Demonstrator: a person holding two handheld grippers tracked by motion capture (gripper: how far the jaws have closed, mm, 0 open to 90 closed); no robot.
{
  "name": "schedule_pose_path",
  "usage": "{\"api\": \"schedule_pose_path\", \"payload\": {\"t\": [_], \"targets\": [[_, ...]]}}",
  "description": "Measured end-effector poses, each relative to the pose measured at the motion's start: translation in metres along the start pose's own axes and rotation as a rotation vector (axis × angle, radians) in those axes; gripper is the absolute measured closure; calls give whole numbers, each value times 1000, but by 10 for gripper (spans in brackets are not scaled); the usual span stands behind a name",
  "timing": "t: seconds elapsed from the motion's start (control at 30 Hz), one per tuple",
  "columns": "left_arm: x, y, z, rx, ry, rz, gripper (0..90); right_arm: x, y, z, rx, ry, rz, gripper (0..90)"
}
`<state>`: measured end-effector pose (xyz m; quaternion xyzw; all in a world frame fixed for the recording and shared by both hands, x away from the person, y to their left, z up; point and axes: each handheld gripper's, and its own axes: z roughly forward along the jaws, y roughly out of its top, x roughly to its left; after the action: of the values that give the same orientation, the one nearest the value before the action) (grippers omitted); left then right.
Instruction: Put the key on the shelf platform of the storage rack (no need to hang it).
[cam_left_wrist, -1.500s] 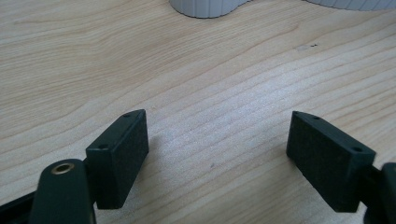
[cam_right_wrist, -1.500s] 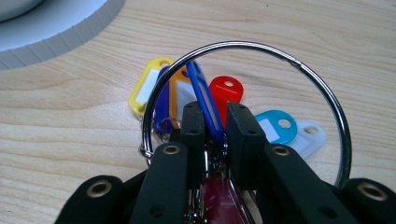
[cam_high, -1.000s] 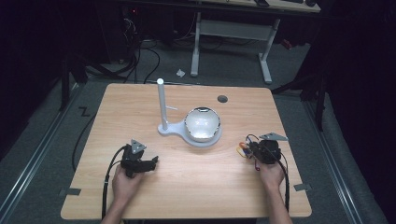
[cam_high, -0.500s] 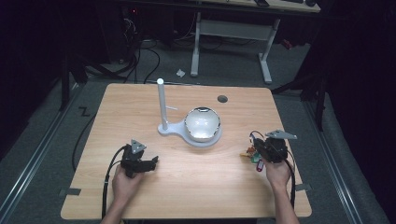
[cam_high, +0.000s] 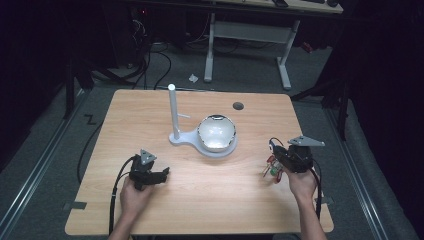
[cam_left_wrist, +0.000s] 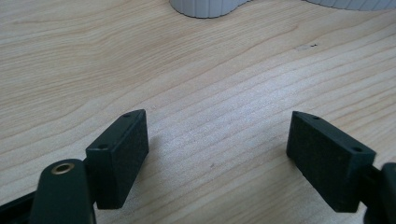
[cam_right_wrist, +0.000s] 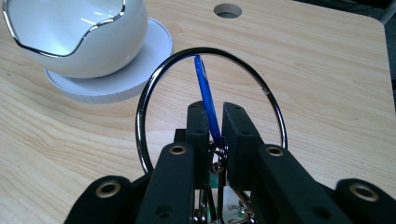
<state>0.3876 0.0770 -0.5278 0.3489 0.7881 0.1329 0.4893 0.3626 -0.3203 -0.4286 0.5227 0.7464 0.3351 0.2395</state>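
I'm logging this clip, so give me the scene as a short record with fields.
surface: wooden table
stand: white post on a base that also carries a white bowl
right gripper: shut on key ring with blue tag
left gripper: open, holding nothing, low over the table

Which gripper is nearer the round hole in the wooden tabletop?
Right. The right gripper, shut on a key ring, sits below-right of the round hole; the left gripper is far across, near the front-left.
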Motion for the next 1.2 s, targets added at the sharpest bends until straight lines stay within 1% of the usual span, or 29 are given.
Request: {"api": "schedule_pose_path", "payload": {"t": [0.07, 0.27, 0.43, 0.53, 0.57, 0.67, 0.8, 0.87, 0.93, 1.0, 1.17, 1.2], "targets": [[0, 0, 0, 1, 0, 0, 211, 0, 3, -2, -1, -3, -12, 823], [0, 0, 0, 1, -1, 1, 211, 2, 9, -11, -21, 1, -21, 828], [0, 0, 0, 1, -1, 1, 211, 3, 14, -14, -32, 18, -28, 828], [0, 0, 0, 1, -1, 3, 211, 5, 18, -17, -50, 29, -26, 828], [0, 0, 0, 1, -2, 2, 211, 5, 19, -18, -59, 30, -36, 828], [0, 0, 0, 1, -2, 3, 211, 8, 22, -20, -64, 41, -32, 828], [0, 0, 0, 0, -1, 3, 211, 9, 29, -21, -68, 52, -41, 828], [0, 0, 0, 0, 0, 3, 211, 11, 32, -23, -78, 61, -42, 828], [0, 0, 0, 0, 0, 2, 211, 12, 36, -25, -86, 66, -44, 828], [1, 0, 0, -1, -4, 10, 211, 14, 39, -26, -96, 79, -43, 828], [1, 0, 0, 0, -4, 9, 211, 20, 49, -28, -106, 96, -64, 828], [1, 0, 0, 0, -4, 10, 211, 21, 51, -29, -107, 102, -61, 828]]}}
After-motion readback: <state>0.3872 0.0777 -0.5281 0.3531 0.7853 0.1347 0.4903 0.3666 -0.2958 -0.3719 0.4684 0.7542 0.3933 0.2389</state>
